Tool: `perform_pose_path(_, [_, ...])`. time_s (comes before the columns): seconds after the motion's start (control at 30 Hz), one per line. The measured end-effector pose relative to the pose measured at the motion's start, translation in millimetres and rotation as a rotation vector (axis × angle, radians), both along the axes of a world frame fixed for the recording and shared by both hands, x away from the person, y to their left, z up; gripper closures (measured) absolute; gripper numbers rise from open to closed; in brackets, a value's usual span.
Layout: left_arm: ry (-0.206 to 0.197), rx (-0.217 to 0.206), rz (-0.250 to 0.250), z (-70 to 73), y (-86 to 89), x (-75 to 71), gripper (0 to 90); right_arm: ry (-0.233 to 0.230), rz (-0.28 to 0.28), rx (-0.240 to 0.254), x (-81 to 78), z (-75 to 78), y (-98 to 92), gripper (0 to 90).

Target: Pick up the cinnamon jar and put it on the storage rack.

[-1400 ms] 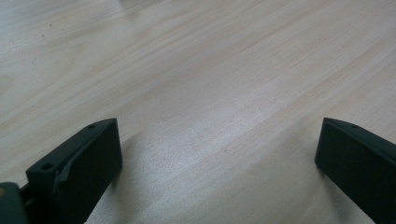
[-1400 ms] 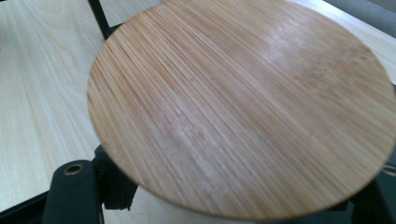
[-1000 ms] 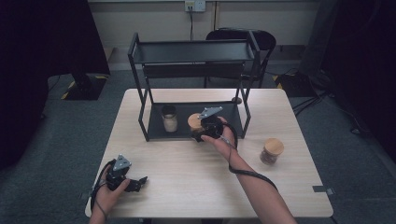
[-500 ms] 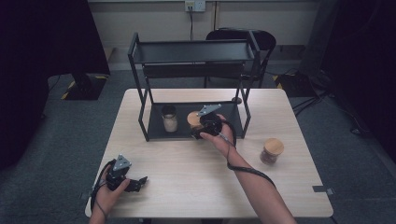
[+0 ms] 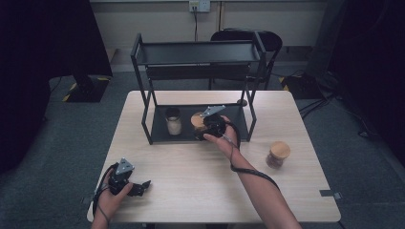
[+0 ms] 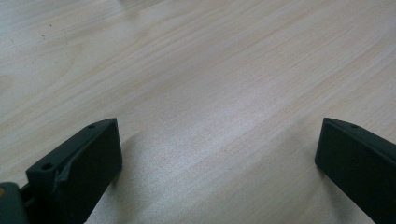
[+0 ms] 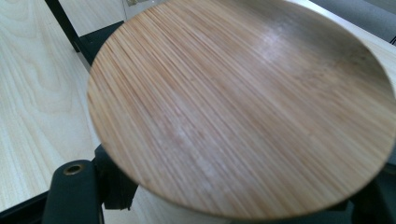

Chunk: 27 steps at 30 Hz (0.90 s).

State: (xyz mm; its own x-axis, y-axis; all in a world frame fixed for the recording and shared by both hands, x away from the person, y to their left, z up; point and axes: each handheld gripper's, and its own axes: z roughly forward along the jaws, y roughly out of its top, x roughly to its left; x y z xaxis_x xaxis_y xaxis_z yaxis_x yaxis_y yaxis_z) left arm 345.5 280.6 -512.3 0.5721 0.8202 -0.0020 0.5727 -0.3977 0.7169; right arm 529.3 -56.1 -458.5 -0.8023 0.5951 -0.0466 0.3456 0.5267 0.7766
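Step in hand: right gripper (image 5: pixel 203 128) clenched on a bamboo-lidded jar (image 5: pixel 197 119), holding it at the lower shelf (image 5: pixel 239 125) of the black rack (image 5: pixel 198 52); judged a placing step.
Jar position: on or just above the shelf, beside an open jar (image 5: pixel 173 121); cannot tell if it rests.
Next move: likely settle the jar flat, then release.
Left gripper (image 5: pixel 138 187): jaws wide apart, nothing between, low over the table (image 5: pixel 191 181).
Contents: open jar holds pale fill; third lidded jar (image 5: pixel 278 153) on the table's right, brown contents; held jar's contents hidden by the lid (image 7: pixel 243 107).
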Motion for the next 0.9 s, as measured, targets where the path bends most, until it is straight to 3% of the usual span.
perform_pose_path(0.53, [0.000,0.000,0.000,0.0,0.0,0.0,0.2,0.005,-0.053,0.017,10.1,-5.6,0.6,24.9])
perform_pose_path(0.9, [0.000,0.000,0.000,0.0,0.0,0.0,0.2,0.003,-0.066,0.001,14.6,-8.2,7.8,24.9])
